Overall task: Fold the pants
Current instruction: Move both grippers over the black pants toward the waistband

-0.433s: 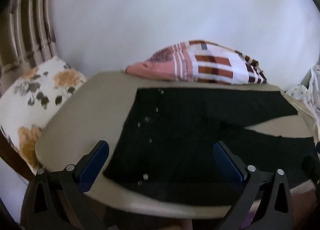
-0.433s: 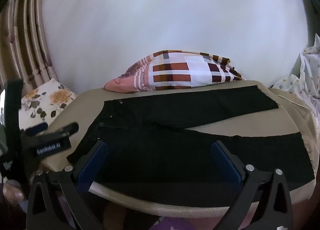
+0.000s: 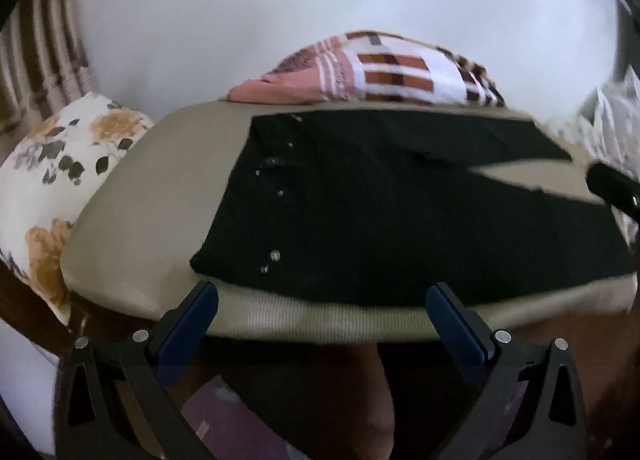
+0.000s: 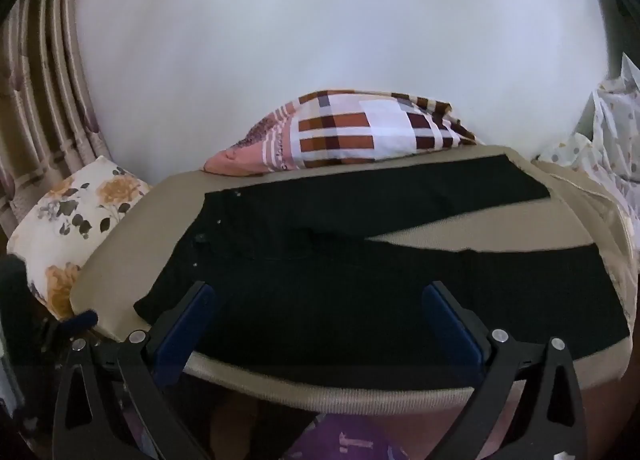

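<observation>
Black pants [image 3: 400, 211] lie spread flat on a beige mattress [image 3: 160, 195], waistband to the left, two legs running right in a V. They also show in the right wrist view [image 4: 360, 284]. My left gripper [image 3: 320, 308] is open and empty, just short of the near mattress edge below the waistband corner. My right gripper [image 4: 320, 304] is open and empty, hovering over the near leg and seat area. The right gripper's body shows at the right edge of the left wrist view [image 3: 612, 183]; the left gripper shows at the lower left of the right wrist view [image 4: 68, 324].
A plaid pillow [image 4: 360, 131] lies at the far edge against a white wall. A floral cushion [image 3: 52, 179] sits left of the mattress, by a curtain [image 4: 44, 99]. Spotted bedding [image 4: 600, 139] lies at the right.
My left gripper has pulled back toward the near edge, so its fingers no longer overlap the pants. My right gripper has shifted slightly; the pants lie as before.
</observation>
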`<state>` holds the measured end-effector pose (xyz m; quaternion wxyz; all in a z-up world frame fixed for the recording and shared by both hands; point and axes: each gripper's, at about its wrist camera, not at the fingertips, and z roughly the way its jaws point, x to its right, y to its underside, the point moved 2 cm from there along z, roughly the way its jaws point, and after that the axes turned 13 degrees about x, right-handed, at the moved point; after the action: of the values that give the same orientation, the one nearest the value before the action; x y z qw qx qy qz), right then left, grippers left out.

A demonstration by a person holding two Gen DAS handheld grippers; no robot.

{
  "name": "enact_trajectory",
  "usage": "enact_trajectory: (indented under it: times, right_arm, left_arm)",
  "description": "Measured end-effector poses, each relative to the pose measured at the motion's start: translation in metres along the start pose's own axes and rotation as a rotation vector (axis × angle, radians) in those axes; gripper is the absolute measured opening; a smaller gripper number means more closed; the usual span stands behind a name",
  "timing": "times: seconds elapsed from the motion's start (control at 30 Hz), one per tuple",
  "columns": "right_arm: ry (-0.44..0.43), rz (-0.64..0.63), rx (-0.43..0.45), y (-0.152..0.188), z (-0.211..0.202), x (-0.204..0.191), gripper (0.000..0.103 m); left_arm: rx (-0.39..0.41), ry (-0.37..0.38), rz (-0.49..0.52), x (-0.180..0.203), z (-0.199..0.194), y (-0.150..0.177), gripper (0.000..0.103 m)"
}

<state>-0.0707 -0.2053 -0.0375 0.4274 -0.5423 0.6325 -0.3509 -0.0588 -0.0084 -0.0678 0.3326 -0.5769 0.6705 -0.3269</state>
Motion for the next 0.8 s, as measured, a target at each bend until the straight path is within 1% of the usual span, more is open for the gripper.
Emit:
enact_trajectory:
  times: [0.03, 0.13, 0.2, 0.27, 0.37, 0.5, 0.57, 0.6, 0.67, 0.73, 0.8]
  right_arm:
    - [-0.001, 0.011, -0.012, 0.011, -0.003, 0.003, 0.103]
    - [0.01, 0.03, -0.028, 0.016, -0.005, 0.007, 0.103]
    - [-0.006, 0.051, -0.047, 0.018, -0.005, 0.008, 0.103]
    - [-0.013, 0.052, -0.047, 0.02, -0.008, 0.006, 0.103]
    - [-0.026, 0.035, -0.05, 0.018, -0.01, 0.0, 0.103]
    - [-0.043, 0.034, -0.058, 0.02, -0.01, -0.006, 0.103]
    - [-0.044, 0.039, -0.066, 0.021, -0.009, -0.006, 0.103]
    - [-0.043, 0.043, -0.069, 0.021, -0.007, -0.005, 0.103]
    - [-0.029, 0.054, -0.084, 0.022, -0.004, -0.001, 0.103]
    - [-0.025, 0.08, -0.095, 0.022, 0.002, 0.006, 0.103]
    - [-0.015, 0.089, -0.09, 0.018, 0.006, 0.01, 0.103]
  left_arm:
    - [-0.005, 0.008, -0.006, -0.001, -0.001, 0.001, 0.103]
    - [-0.023, 0.048, -0.069, -0.014, -0.005, 0.006, 0.103]
    - [-0.03, 0.062, -0.111, -0.022, -0.006, 0.007, 0.103]
    - [-0.012, 0.083, -0.15, -0.029, -0.011, 0.008, 0.103]
    - [0.019, 0.146, -0.206, -0.037, -0.018, 0.005, 0.103]
    - [0.048, 0.141, -0.234, -0.044, -0.022, 0.003, 0.103]
    - [0.073, 0.169, -0.257, -0.049, -0.022, 0.001, 0.103]
    - [0.095, 0.172, -0.267, -0.053, -0.021, -0.005, 0.103]
    - [0.112, 0.162, -0.251, -0.058, -0.016, -0.014, 0.103]
    - [0.111, 0.144, -0.206, -0.065, 0.0, -0.036, 0.103]
    - [0.133, 0.128, -0.189, -0.076, 0.015, -0.058, 0.103]
